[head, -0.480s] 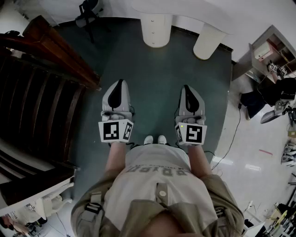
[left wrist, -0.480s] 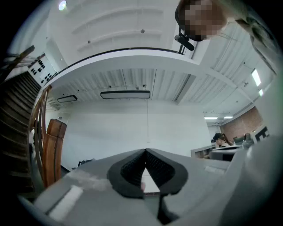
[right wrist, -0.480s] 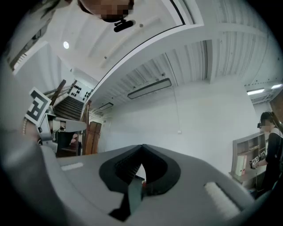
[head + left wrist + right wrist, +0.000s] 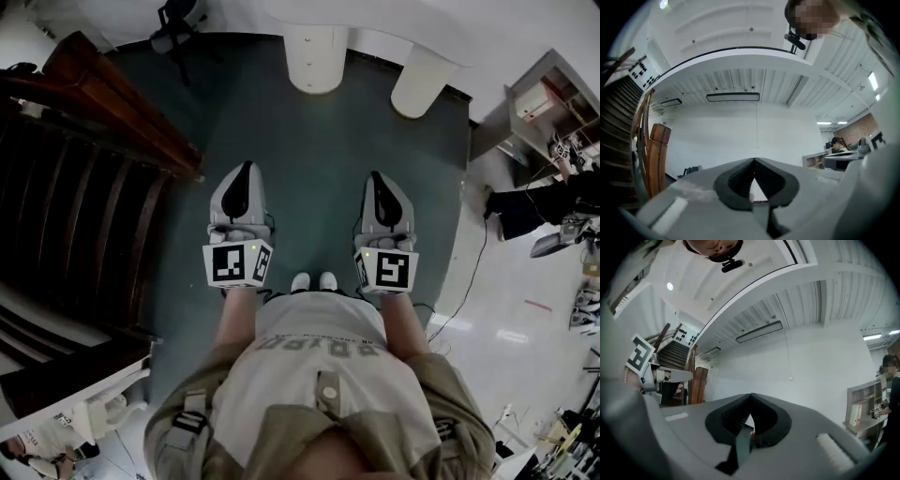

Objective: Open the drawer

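I hold my left gripper (image 4: 245,173) and my right gripper (image 4: 377,178) side by side and well apart over the green floor (image 4: 319,150). Both point away from me. In each gripper view the jaws are pressed together with nothing between them. The cube (image 4: 236,263) at the back of the left gripper carries black-and-white square markers, and so does the cube (image 4: 386,270) on the right one; neither has letters I can read. My shoes (image 4: 314,282) show just behind and between the two cubes. The print across my shirt (image 4: 319,345) is too warped to read. A dark wooden staircase (image 4: 94,187) rises beside my left gripper. Ahead of both grippers stand two white rounded pillars (image 4: 317,56), with a white wall (image 4: 754,136) beyond them. Out past my right gripper is an open shelf unit (image 4: 548,98) holding files and boxes, and a thin cable (image 4: 473,272) trails over the pale floor there. I cannot tell where the drawer is from any view.
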